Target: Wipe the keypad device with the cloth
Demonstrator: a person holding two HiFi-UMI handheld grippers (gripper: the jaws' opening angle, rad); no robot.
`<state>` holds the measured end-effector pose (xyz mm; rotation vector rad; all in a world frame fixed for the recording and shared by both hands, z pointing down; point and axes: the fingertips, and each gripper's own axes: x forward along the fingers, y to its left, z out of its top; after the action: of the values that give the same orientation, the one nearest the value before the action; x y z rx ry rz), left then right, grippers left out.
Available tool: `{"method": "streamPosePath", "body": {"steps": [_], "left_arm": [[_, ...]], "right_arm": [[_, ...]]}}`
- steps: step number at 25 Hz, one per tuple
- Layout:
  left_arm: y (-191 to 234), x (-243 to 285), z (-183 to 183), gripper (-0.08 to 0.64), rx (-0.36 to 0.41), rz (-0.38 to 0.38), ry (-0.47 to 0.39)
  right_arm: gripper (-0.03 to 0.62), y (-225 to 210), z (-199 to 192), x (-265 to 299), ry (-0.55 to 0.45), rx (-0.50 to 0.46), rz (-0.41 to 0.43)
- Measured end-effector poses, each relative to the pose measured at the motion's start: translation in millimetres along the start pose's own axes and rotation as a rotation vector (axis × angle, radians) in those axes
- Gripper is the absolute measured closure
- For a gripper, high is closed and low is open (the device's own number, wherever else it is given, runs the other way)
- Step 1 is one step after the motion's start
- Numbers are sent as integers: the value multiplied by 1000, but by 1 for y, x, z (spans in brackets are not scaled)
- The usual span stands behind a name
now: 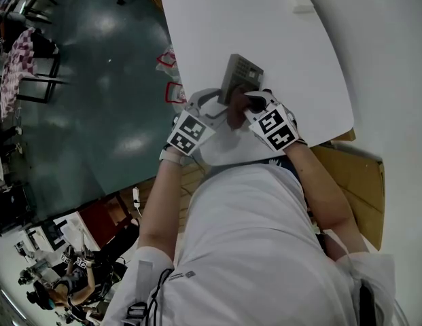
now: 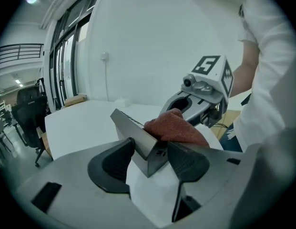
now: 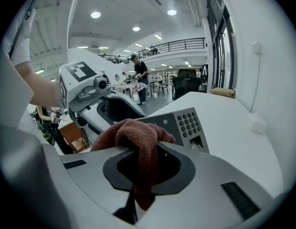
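Left tongs [image 2: 148,157] closed on the near corner of the keypad device [image 2: 133,135], holding it tilted. We can't be sure its far end touches the table [image 1: 265,19]. Right tongs [image 3: 144,162] clamped on the reddish-brown cloth [image 3: 133,132], which we see bunched against the device's face, just on the near side of the keys. Device is at the table's near edge, between both tongs. We note a small white object [image 1: 303,8] at the far side of the table, well apart.
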<state>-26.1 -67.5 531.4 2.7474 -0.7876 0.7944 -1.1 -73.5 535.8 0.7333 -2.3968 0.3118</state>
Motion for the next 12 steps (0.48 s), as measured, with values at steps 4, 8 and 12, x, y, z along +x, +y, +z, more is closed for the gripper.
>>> {"method": "streamPosePath", "body": {"steps": [4, 8, 12], "left_arm": [[0, 0, -1, 336, -3, -9, -2], [1, -1, 0, 337, -1, -9, -2], [0, 1, -2, 337, -3, -10, -3]], "right_arm": [[554, -8, -13, 0, 12, 41, -3], [554, -13, -33, -2, 46, 82, 5], [554, -17, -48, -2, 68, 116, 6]]}}
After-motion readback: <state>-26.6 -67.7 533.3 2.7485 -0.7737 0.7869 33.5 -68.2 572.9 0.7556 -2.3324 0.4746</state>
